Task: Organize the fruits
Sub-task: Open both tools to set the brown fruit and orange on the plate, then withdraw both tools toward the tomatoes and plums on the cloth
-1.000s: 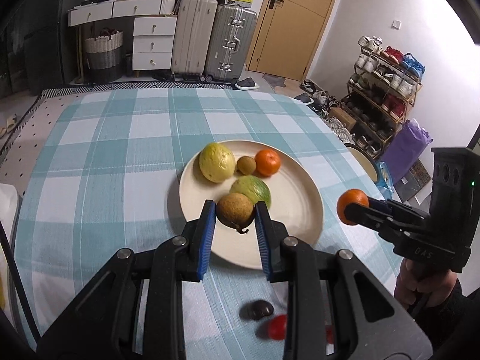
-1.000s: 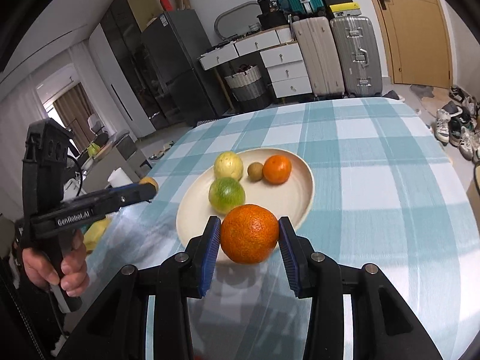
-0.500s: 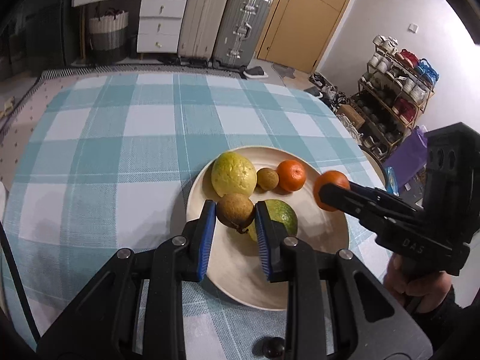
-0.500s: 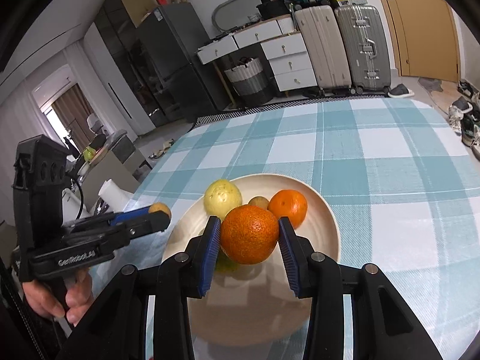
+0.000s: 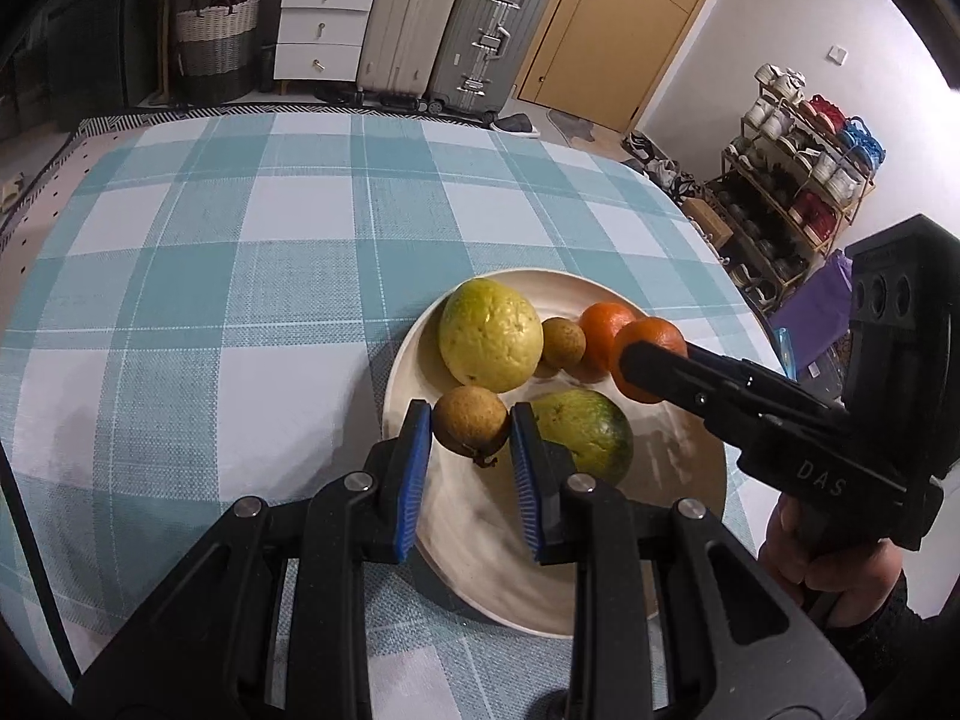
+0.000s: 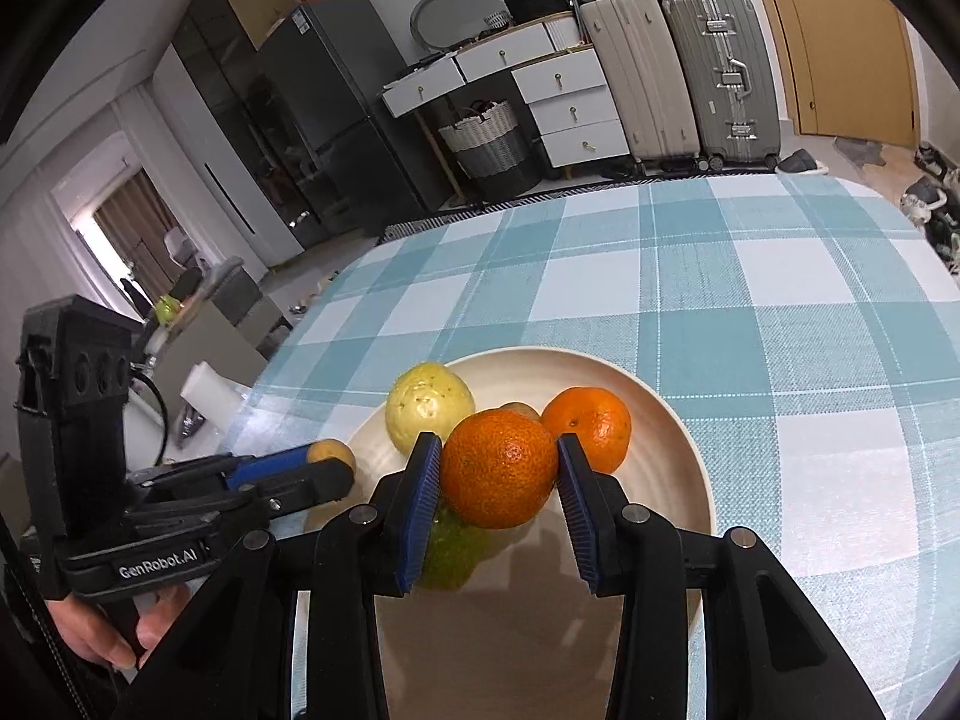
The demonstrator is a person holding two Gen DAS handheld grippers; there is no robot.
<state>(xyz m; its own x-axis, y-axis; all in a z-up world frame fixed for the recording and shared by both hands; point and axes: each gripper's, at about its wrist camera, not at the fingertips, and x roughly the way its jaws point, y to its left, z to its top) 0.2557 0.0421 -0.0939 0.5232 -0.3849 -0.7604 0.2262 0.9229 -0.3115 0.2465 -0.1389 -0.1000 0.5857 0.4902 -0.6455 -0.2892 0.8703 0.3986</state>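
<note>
Left claw (image 5: 471,441) grips a round brown fruit (image 5: 470,421), stem down, over the cream round plate (image 5: 480,552); right claw (image 6: 499,483) clamps a textured orange (image 6: 499,468) above the plate's yellow guava (image 6: 429,405), tangerine (image 6: 591,429) and green mango (image 5: 585,435).

Right gripper (image 6: 498,468) clamps orange (image 6: 499,468) over plate (image 6: 690,456) of fruit.

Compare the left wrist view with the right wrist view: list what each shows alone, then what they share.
Only the left wrist view: the shoe rack by the wall, and the green fruit in full.

Only the right wrist view: the dark fridge.

Both: the plate holding the yellow fruit and an orange, the left gripper shut on a brown fruit, the right gripper shut on a second orange, and the suitcases.
</note>
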